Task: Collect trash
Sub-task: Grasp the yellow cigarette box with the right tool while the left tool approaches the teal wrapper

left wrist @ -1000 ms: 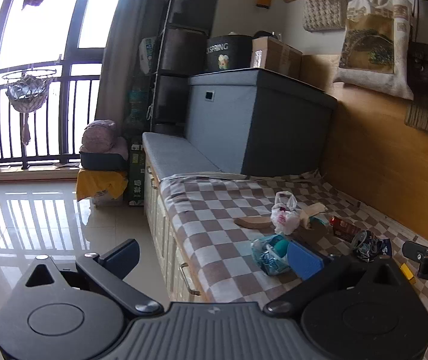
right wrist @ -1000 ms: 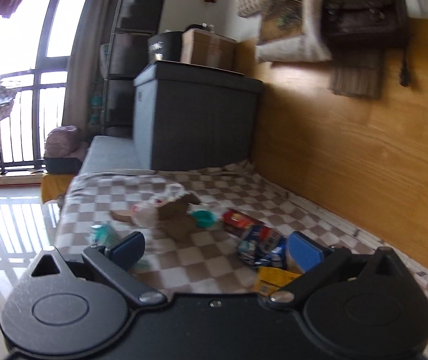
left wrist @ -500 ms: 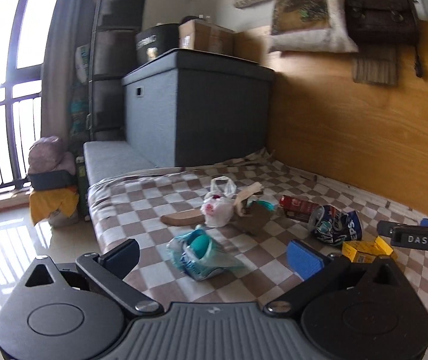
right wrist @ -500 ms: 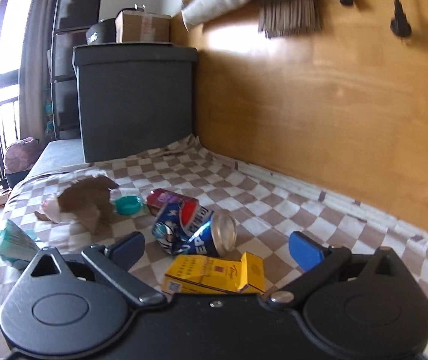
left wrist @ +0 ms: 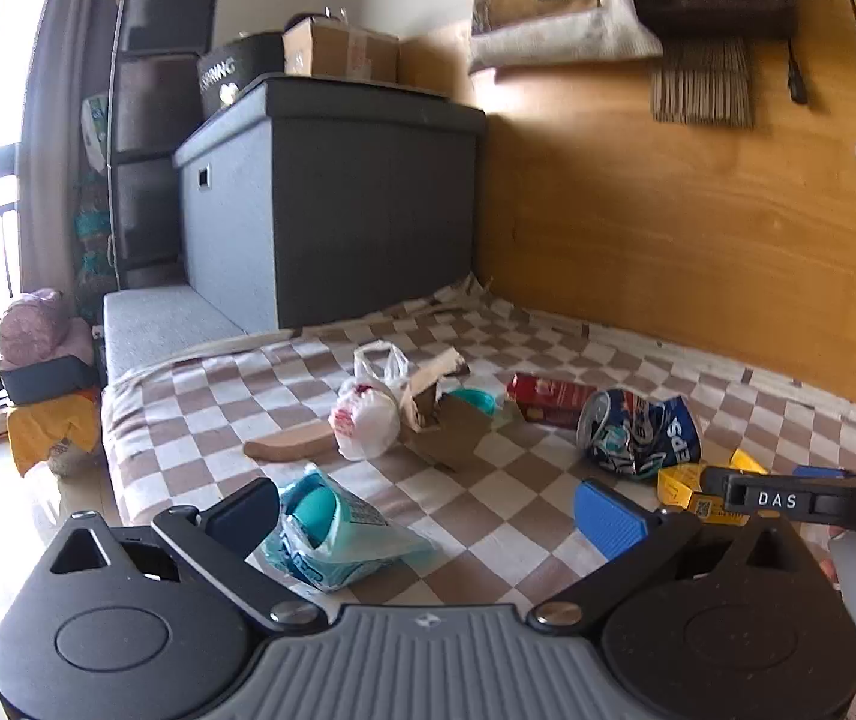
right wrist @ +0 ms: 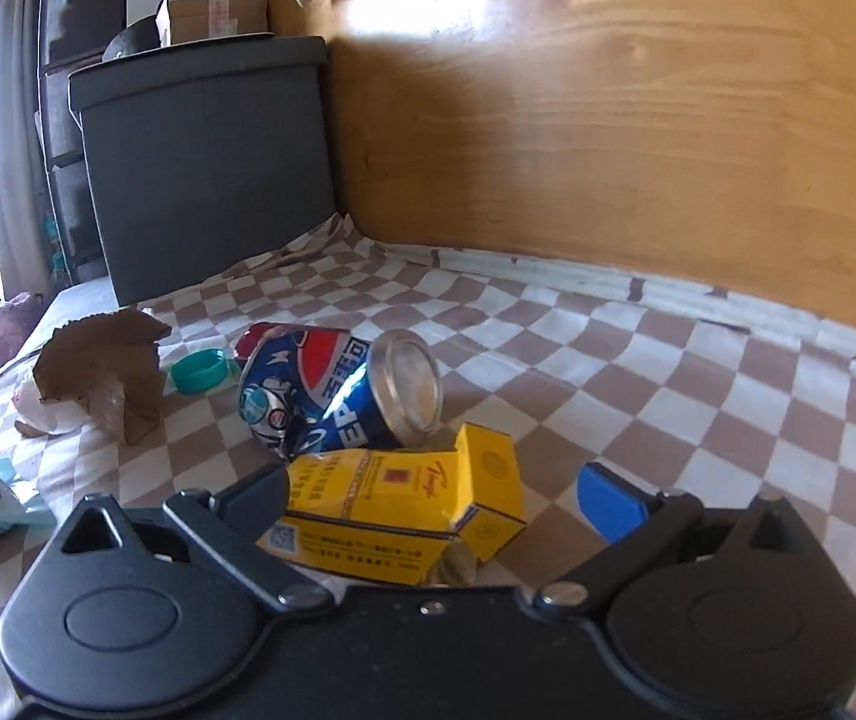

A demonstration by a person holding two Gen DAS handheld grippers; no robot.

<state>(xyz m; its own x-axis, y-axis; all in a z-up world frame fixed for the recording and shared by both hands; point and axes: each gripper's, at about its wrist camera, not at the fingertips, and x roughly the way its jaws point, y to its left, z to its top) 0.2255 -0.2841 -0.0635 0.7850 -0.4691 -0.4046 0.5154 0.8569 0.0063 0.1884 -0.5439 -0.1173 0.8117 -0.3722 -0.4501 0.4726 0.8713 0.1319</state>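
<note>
Brown-and-white checked cloth (right wrist: 637,360) carries our litter: our right gripper (right wrist: 433,495), jaws apart, straddles the torn yellow cardboard box (right wrist: 392,510); crushed blue cola can (right wrist: 332,396) at twelve o'clock; our left gripper (left wrist: 428,510) gapes empty.

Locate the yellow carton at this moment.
In the right wrist view the yellow carton lies on the checked cloth between the open right tool's fingers, just in front of the crushed can.
</note>
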